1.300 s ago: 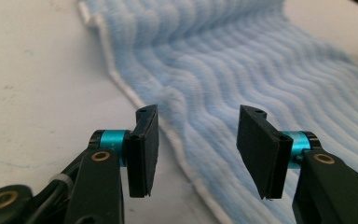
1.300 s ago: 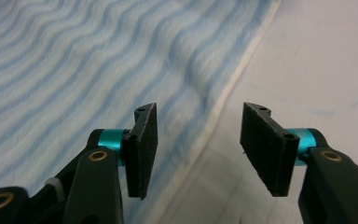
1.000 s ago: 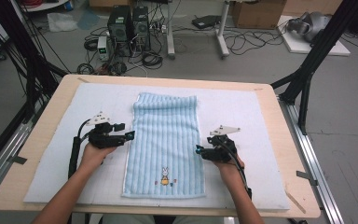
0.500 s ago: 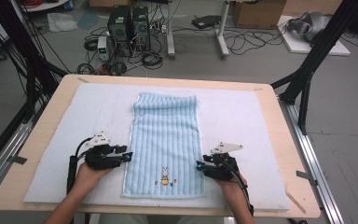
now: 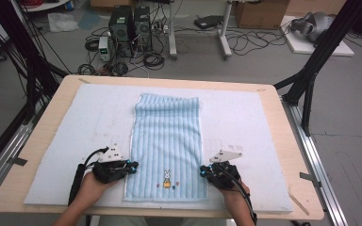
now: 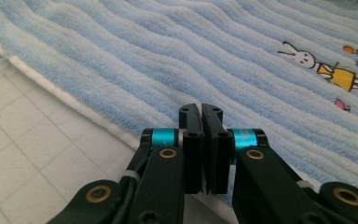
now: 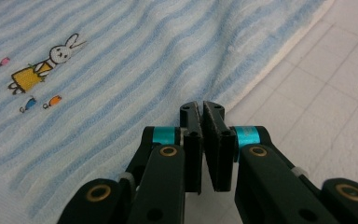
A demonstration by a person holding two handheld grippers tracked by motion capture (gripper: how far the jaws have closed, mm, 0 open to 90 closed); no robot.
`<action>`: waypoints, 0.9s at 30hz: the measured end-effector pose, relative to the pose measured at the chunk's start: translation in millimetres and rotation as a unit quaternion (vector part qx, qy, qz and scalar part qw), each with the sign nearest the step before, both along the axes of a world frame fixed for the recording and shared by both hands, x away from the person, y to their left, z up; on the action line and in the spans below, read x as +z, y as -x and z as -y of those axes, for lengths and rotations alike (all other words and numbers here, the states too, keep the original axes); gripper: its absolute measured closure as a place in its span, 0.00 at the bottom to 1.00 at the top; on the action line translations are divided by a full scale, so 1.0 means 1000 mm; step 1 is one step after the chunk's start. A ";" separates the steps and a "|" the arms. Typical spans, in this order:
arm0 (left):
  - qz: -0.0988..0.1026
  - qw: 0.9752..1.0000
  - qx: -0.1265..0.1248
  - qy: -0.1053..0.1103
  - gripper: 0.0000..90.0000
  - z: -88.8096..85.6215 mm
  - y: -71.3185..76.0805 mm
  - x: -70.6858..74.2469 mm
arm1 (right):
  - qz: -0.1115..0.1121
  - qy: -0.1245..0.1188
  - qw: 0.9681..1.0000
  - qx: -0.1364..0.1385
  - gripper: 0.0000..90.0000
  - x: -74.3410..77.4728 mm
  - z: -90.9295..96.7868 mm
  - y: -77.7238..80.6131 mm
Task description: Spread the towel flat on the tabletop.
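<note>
no readable text, only an embroidered rabbit motif on the blue towel

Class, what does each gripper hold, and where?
Left gripper and right gripper have just closed at the towel's side edges; no cloth shows between jaws, so cannot tell.

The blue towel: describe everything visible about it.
The blue towel is terry-looking cloth with light and darker blue stripes running lengthwise and a pale edge. It lies flat on the white mat, long side pointing away from the person, far end slightly rumpled. A small embroidered rabbit sits near the close end. The left gripper and right gripper meet its side edges.
</note>
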State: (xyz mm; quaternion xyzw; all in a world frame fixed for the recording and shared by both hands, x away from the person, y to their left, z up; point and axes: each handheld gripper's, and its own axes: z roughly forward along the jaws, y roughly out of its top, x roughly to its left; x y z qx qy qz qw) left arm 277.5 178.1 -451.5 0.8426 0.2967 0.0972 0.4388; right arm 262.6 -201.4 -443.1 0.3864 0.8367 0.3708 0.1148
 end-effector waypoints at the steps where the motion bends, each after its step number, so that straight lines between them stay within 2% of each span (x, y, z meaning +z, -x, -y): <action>1: -0.004 1.000 -0.002 0.003 0.97 -0.001 0.001 0.000 | -0.002 -0.001 1.000 0.003 0.96 0.000 0.001 0.001; 4: -0.009 1.000 -0.015 0.005 0.97 -0.003 0.009 0.000 | -0.004 -0.002 1.000 0.009 0.96 0.000 0.002 0.007; 10: -0.022 0.999 -0.041 0.017 0.97 -0.010 0.027 -0.001 | -0.012 0.005 0.999 0.032 0.96 0.003 0.002 0.030; 17: -0.034 0.995 -0.090 0.019 0.96 -0.012 0.049 0.000 | -0.016 0.006 0.998 0.053 0.95 0.005 0.008 0.066; 18: -0.035 0.995 -0.089 0.023 0.94 -0.012 0.050 0.000 | -0.016 0.002 0.999 0.051 0.94 0.005 0.009 0.069; 19: -0.036 0.995 -0.088 0.028 0.86 -0.012 0.049 0.000 | -0.010 -0.001 0.999 0.050 0.92 0.006 0.009 0.070; 21: -0.042 0.997 -0.058 0.041 0.67 -0.012 0.043 0.003 | -0.004 -0.021 0.999 0.039 0.82 0.009 0.011 0.067; 22: -0.042 0.997 -0.041 0.051 0.63 -0.012 0.042 0.003 | 0.002 -0.029 0.999 0.030 0.76 0.011 0.012 0.065; 23: -0.038 0.997 -0.022 0.064 0.60 -0.014 0.038 0.005 | 0.009 -0.034 0.999 0.022 0.69 0.011 0.012 0.062; 24: -0.036 0.997 -0.011 0.070 0.57 -0.015 0.035 0.006 | 0.017 -0.049 0.999 0.002 0.66 0.013 0.013 0.058; 27: -0.013 0.996 0.029 0.081 0.57 -0.018 0.021 0.011 | 0.038 -0.065 0.997 -0.021 0.63 0.017 0.012 0.044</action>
